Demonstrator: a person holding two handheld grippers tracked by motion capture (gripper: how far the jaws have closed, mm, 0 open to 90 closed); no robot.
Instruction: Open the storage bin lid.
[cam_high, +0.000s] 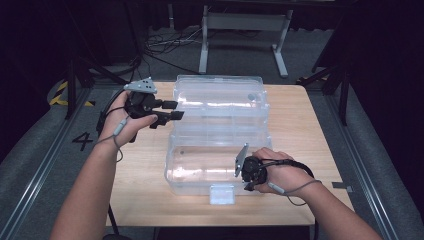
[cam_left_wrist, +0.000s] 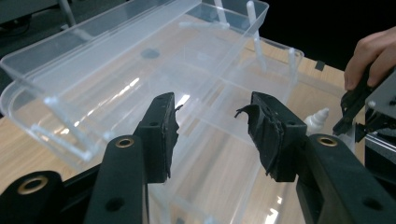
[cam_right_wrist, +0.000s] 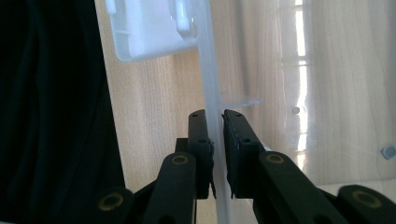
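A clear plastic box (cam_high: 220, 135) lies open across the middle of the wooden table (cam_high: 300, 120), its see-through walls hard to separate from glare. The right gripper (cam_high: 248, 176) is clamped on the box's near rim by the white latch (cam_high: 222, 194). The left gripper (cam_high: 172, 111), jaws wide and empty, hovers at the lid's left edge.

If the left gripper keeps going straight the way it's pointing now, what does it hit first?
Most likely the clear plastic box. The left gripper has its jaws open with nothing between them, aimed at the box's raised lid and the open tray below. Depth is hard to judge through the clear plastic, so which wall comes first is uncertain.
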